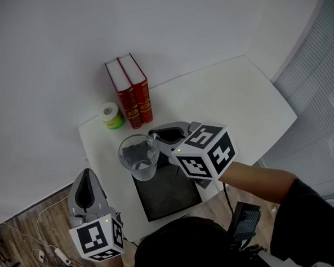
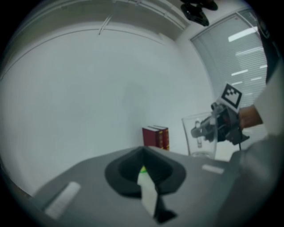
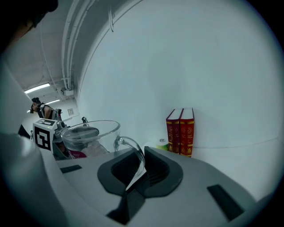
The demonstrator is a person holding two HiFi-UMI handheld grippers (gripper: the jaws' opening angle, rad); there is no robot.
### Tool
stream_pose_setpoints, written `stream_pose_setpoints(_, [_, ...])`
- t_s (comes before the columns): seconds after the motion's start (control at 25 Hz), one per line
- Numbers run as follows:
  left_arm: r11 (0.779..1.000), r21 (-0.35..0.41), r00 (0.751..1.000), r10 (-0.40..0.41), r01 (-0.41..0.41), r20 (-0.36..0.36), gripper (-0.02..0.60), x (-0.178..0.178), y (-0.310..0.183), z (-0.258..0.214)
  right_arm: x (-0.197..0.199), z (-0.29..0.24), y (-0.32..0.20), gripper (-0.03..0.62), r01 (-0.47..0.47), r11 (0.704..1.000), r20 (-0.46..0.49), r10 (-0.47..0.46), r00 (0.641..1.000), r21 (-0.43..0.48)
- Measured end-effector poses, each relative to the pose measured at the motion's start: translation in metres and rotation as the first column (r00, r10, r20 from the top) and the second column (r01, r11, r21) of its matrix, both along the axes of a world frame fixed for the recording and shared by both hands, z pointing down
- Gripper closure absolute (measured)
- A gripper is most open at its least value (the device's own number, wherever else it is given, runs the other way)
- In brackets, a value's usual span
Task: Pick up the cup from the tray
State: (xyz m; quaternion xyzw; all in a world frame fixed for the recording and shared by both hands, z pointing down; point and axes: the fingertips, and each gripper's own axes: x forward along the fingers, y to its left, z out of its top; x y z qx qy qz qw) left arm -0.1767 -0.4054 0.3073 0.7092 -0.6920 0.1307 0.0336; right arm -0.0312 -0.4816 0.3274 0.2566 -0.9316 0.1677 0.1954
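A clear glass cup (image 1: 139,155) with a handle hangs in the air above the dark tray (image 1: 171,195). My right gripper (image 1: 155,137) is shut on the cup's handle; in the right gripper view the curved glass handle (image 3: 133,148) runs down between the jaws of that gripper (image 3: 141,165). From the left gripper view the cup (image 2: 199,135) shows at the right, held well above the table. My left gripper (image 1: 86,175) stays low at the front left, off the table's edge, its fingers together and holding nothing (image 2: 144,170).
Two red books (image 1: 129,92) stand upright at the back of the white table (image 1: 227,98), with a green-and-white tape roll (image 1: 112,115) beside them. Wooden floor with cables (image 1: 38,239) lies at the left. Window blinds (image 1: 317,92) are at the right.
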Motion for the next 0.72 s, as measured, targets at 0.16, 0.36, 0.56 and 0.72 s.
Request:
stream_pose_setpoints(0.16, [0.999,0.0,0.999,0.053,-0.053,-0.008,0.58,0.002,-0.002,-0.003,0.006,-0.011,0.003,0.553,-0.051,0.999,0.004,0.051,0.999,0.011])
stream_pose_setpoints(0.36, [0.994,0.006,0.994,0.108,-0.108,-0.021,0.58,0.001,-0.004,-0.011,0.013,-0.022,0.007,0.553,-0.11,0.994,0.002,0.11,0.994,0.011])
stream_pose_setpoints(0.56, [0.99,0.023,0.99,0.139,-0.138,-0.032,0.58,-0.003,-0.01,-0.02,0.016,-0.028,0.008,0.553,-0.152,0.988,0.002,0.152,0.988,0.011])
stream_pose_setpoints(0.72, [0.988,0.034,0.987,0.154,-0.153,-0.036,0.58,-0.008,-0.011,-0.022,0.017,-0.03,0.01,0.553,-0.173,0.985,-0.002,0.173,0.985,0.022])
